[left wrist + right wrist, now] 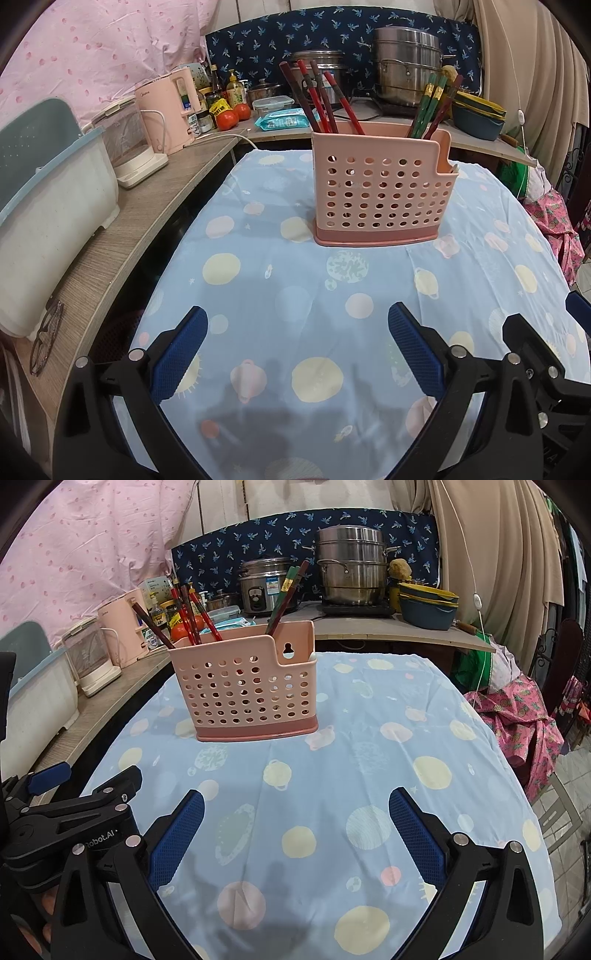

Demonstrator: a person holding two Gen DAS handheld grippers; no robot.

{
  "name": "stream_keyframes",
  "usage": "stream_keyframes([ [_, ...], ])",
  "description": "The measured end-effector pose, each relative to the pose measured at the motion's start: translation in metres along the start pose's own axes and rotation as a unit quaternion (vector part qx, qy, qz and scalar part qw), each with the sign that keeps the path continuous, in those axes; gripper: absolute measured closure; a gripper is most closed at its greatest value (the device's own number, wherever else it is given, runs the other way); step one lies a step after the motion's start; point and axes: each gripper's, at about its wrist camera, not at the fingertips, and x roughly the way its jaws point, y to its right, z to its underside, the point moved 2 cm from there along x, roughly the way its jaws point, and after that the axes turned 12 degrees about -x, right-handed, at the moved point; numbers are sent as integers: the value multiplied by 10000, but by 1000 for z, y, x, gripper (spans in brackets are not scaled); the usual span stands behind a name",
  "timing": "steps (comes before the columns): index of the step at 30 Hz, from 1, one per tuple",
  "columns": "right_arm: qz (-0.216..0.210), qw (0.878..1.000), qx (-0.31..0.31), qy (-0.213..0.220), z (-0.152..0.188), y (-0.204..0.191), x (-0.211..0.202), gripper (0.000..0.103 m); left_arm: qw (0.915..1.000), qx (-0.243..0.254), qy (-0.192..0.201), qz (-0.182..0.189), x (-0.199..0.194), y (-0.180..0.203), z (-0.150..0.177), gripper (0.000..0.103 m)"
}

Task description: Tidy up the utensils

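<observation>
Both grippers, left gripper [297, 343] and right gripper [295, 827], hover wide and empty short of the pink caddy [382, 188] (red chopsticks [321, 99] left, green chopsticks [424, 107] right), likely sorted; next move: check for strays.

White lettering reading "Robot.AI" shows on the black body of the left claw [48, 779], seen from the right wrist view. Labels on the bottles [232, 88] and the rice cooker [264, 587] are too small to read.
</observation>
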Motion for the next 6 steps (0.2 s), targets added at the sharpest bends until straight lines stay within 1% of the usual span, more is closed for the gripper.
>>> stream_keyframes([
  [6, 91, 9999, 3, 65, -3, 4, -3, 6, 10000, 46, 44, 5, -1, 2, 1, 9],
])
